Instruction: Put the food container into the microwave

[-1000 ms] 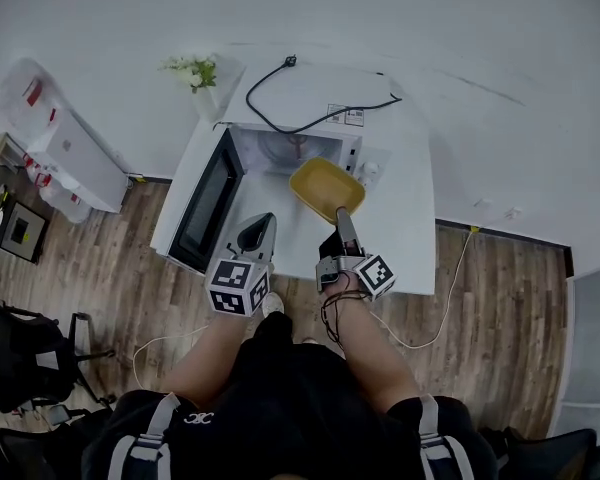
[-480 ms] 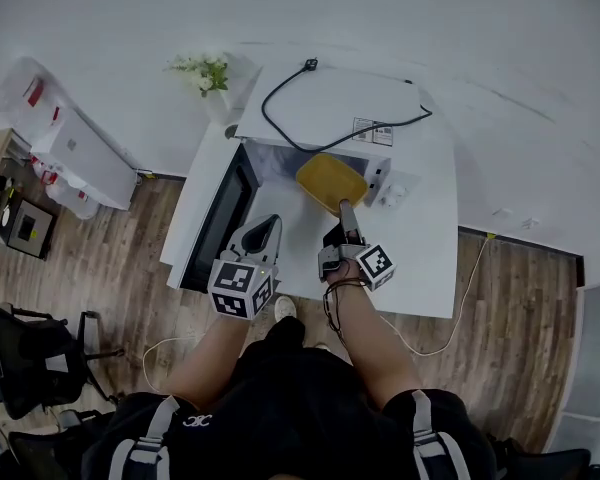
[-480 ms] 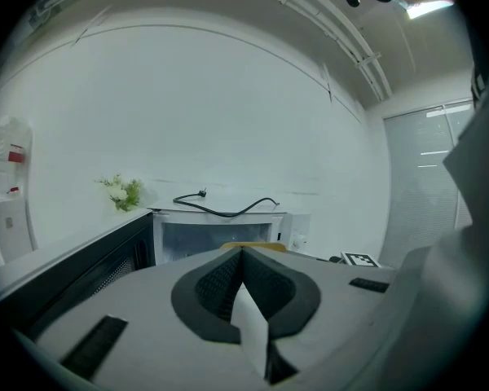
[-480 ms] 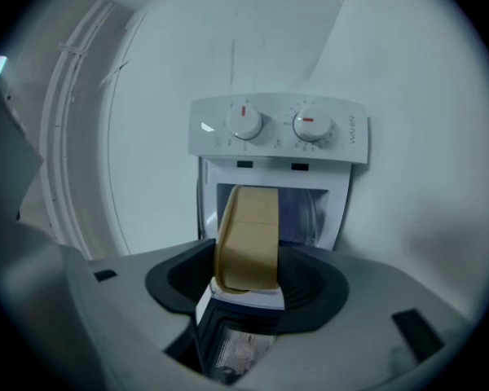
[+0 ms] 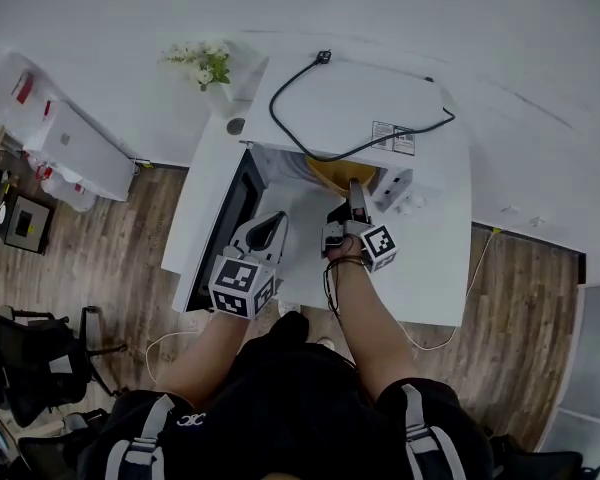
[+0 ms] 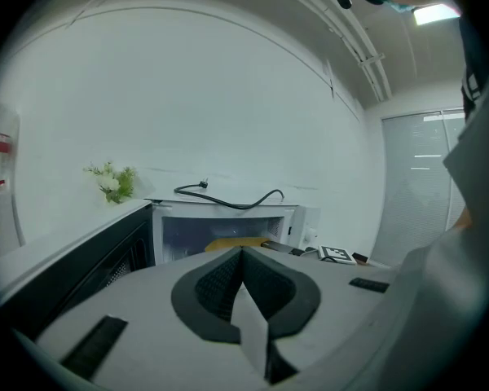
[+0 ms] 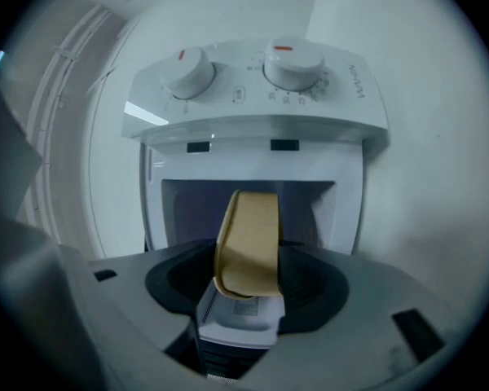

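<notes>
The yellow food container sticks halfway into the open cavity of the white microwave. My right gripper is shut on its near rim. In the right gripper view the container stands edge-on between the jaws, in front of the cavity, and the right gripper clamps its rim. The microwave door hangs open to the left. My left gripper hovers over the table beside the door, shut on nothing. From the left gripper view the container shows low in the cavity beyond the left gripper.
The microwave stands on a white table, its unplugged black power cord lying on top. Two control knobs sit beside the cavity. A vase of white flowers is at the back left. White cabinets and a black chair stand on the floor at left.
My right gripper has carried the yellow container forward from above the table into the microwave's opening. The left gripper has stayed shut near the door.
</notes>
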Demonstrator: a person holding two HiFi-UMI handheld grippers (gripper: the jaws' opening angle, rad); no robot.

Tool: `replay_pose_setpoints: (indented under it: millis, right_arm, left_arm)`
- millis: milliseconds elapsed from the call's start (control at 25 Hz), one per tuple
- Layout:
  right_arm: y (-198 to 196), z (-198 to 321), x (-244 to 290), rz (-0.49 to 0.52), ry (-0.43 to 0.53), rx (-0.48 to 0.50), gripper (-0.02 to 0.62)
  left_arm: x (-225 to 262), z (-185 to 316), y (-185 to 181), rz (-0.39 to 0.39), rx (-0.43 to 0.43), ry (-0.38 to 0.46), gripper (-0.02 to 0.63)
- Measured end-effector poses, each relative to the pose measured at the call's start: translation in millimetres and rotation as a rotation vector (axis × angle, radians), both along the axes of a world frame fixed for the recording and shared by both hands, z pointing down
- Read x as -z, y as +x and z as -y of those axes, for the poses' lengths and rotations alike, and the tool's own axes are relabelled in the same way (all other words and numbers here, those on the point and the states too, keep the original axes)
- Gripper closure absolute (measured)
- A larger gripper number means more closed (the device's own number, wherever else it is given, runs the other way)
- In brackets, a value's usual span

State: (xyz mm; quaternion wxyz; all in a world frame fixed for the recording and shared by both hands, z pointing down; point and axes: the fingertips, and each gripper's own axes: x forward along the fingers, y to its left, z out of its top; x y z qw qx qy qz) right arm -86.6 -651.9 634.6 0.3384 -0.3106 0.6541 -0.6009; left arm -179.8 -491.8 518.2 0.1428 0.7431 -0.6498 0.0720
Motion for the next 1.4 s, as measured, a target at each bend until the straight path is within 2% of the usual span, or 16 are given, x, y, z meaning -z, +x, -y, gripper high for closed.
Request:
replay_pose_setpoints:
  millis: [240,400,600,800,1000,1120,1160,1200,1240,1320,1400]
  right_arm:
    - [-20,33,-8,-0.018,-0.017,-0.036,0.356]
    - [-33,55,-13,-0.078,-0.018,-0.036,0.354]
    - [-44,59,-25,-0.357,-0.003,0.028,0.352]
    - [-54,55,-31,-0.581,0.009,0.119,0.34]
    - [-68,50,-28,-0.756,0.094,0.243,0.192]
    - [-74,41,-31,-0.857,0.142,0.332,0.17]
    - [-75,36,-34,-0.909,0.157,0.368,0.184]
    - [-74,32,-37,-0.969,0.169,0.401,0.279]
    - [-72,27,-39,-1.029,0.179,0.426,0.405]
    - [-69,21,-42,-1.096,0.19,0.457,0.591]
    - [-68,15,-43,-1.088,0.197,0.492,0.594]
  left_arm:
    - [-8,11,-11,-0.007,-0.019,-0.01,0.606]
    - [-10,19,-16,-0.011,-0.033,-0.012,0.606]
    - [-16,23,-18,-0.008,-0.049,-0.02,0.606]
    - [-21,26,-15,-0.016,-0.06,-0.028,0.606]
    - [-22,30,-9,-0.018,-0.067,-0.024,0.606]
    - [-22,30,-8,-0.017,-0.069,-0.027,0.606]
    - [-22,29,-7,-0.019,-0.067,-0.025,0.606]
    - [-22,29,-7,-0.022,-0.065,-0.021,0.606]
    - [-22,29,-6,-0.023,-0.063,-0.019,0.606]
    - [-22,28,-4,-0.026,-0.062,-0.019,0.606]
    - [-23,27,-1,-0.03,-0.064,-0.023,0.606]
